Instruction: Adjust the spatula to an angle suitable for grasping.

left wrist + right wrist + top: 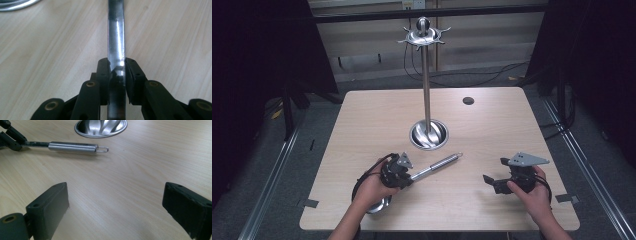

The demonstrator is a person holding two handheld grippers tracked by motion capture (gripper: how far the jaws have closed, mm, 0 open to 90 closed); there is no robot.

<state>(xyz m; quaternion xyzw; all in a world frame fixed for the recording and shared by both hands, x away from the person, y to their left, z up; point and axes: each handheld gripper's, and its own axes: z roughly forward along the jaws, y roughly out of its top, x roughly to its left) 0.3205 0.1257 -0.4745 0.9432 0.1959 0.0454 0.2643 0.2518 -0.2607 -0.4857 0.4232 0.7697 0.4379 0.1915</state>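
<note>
Left gripper view: left gripper (117, 70) clamps the ladle's shaft (116, 37); right gripper (117, 202) gapes wide; no writing legible.

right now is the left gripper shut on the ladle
Yes, shut: the left gripper has both fingers pressed against the ladle shaft.

light wood table (492, 130); grey floor (312, 150); cables (472, 77)

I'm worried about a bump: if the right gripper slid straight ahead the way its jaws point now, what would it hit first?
Probably the ladle's handle, lying across its path and held by the left gripper. The right gripper has bare table ahead before that; depth is unclear.
</note>
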